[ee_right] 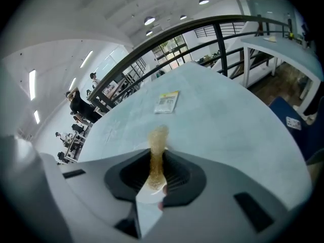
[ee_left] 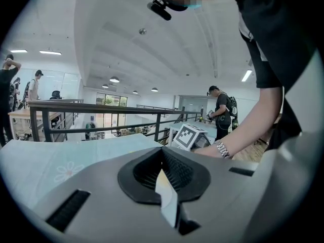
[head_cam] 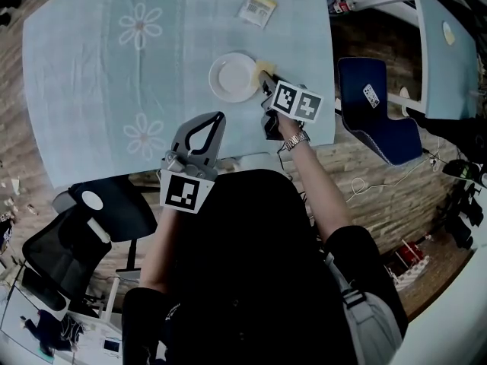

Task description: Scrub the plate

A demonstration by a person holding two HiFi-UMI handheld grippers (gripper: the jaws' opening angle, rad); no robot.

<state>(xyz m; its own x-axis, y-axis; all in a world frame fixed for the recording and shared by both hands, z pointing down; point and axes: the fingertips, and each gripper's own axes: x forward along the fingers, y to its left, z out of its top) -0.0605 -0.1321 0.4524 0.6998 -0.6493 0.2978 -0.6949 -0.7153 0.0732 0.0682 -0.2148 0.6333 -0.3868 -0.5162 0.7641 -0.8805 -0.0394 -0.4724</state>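
A white plate (head_cam: 231, 77) lies on the light blue tablecloth (head_cam: 91, 90), near the table's front edge. My right gripper (head_cam: 265, 79) is at the plate's right rim, shut on a yellow sponge (head_cam: 264, 68). In the right gripper view the sponge (ee_right: 158, 148) sticks up, pinched between the dark jaws of the right gripper (ee_right: 157, 158). My left gripper (head_cam: 219, 118) hangs at the table's front edge, below and left of the plate, and does not touch it. It is shut with nothing in it, as the left gripper (ee_left: 163, 155) view also shows.
A small printed packet (head_cam: 256, 8) lies at the far side of the table; the packet (ee_right: 167, 101) is also in the right gripper view. A blue chair (head_cam: 377, 109) stands to the right, a black chair (head_cam: 99, 211) at the lower left. A railing (ee_right: 202, 34) runs behind the table.
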